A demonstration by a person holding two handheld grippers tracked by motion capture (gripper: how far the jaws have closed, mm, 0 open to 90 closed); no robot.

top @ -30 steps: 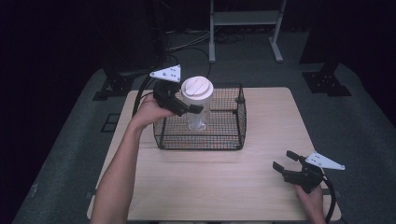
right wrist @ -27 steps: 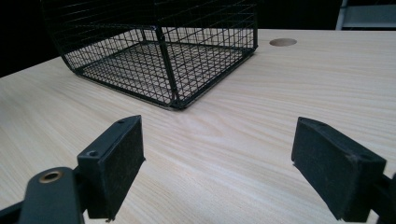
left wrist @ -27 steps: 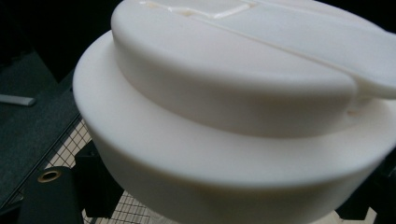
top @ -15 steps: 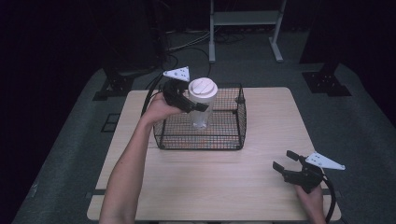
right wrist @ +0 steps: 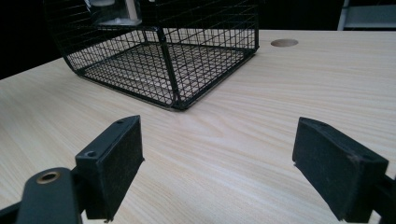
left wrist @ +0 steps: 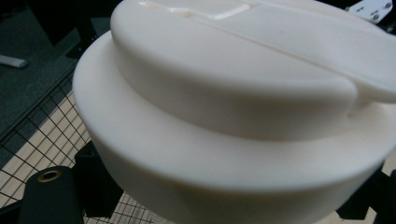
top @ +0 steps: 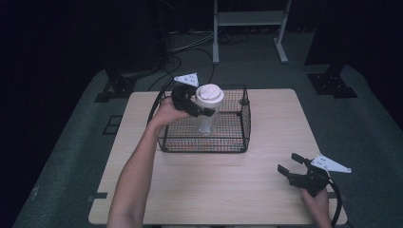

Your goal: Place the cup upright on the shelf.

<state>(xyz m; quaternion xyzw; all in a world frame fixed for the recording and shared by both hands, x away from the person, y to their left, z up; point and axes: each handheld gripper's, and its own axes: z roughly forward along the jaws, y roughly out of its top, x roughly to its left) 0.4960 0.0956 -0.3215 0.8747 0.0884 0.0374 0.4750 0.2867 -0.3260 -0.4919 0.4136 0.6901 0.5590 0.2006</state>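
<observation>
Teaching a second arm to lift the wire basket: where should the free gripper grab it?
Probably the top rim wire of the basket on its near right side, coming from above. The right gripper is open, and thin wire suits its flat pads.

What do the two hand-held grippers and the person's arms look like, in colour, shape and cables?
The left gripper and the right gripper are black, each with two flat rectangular jaws lined with dark pads. Each carries a pale grey three-cornered plate on top. A black cable trails from the right one. The forearms are bare, without sleeves.
</observation>
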